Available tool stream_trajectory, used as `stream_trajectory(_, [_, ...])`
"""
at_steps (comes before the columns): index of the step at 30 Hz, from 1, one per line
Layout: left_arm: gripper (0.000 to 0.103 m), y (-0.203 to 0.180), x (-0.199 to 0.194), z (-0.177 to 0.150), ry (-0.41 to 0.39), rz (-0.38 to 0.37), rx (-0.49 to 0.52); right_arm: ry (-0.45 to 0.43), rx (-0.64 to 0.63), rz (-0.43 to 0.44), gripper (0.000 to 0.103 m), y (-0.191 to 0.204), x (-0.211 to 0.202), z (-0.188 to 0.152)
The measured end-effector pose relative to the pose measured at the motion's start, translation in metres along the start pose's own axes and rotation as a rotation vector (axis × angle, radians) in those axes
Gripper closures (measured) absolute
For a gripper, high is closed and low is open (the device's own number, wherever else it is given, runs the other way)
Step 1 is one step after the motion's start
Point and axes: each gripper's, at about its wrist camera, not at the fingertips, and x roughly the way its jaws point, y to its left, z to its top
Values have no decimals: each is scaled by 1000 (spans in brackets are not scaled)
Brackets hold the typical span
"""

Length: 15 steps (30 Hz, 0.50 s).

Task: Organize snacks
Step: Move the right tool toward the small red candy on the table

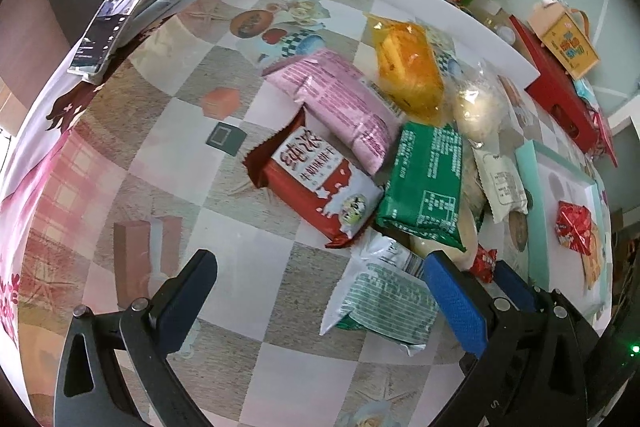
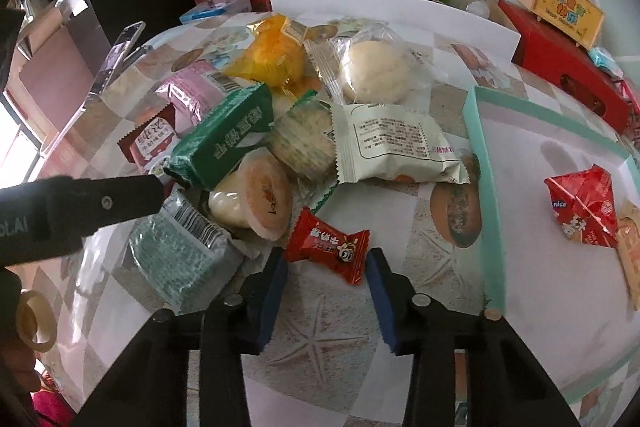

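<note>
R gripper [image 2: 326, 267]: fingers half closed round the red candy [image 2: 326, 247], one each side; can't tell if pads touch it.
Red candy: flat on tabletop [image 2: 320, 343], at near edge of snack pile.
L gripper [image 1: 320, 287]: fingers spread wide, nothing between but tabletop; silver-green pack [image 1: 380, 303] just beside its right finger.
Pile: green pack [image 2: 224, 143], jelly cup [image 2: 264, 199], cream pack [image 2: 396, 147].
Tray [image 2: 490, 211]: right of candy, holds red pouch [image 2: 584, 207].
</note>
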Motion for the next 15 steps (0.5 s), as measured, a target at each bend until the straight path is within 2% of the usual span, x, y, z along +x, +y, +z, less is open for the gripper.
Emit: stream_trajectory(15, [0, -30, 17, -9, 79, -60, 110, 8, 32, -10, 62, -15, 1, -1])
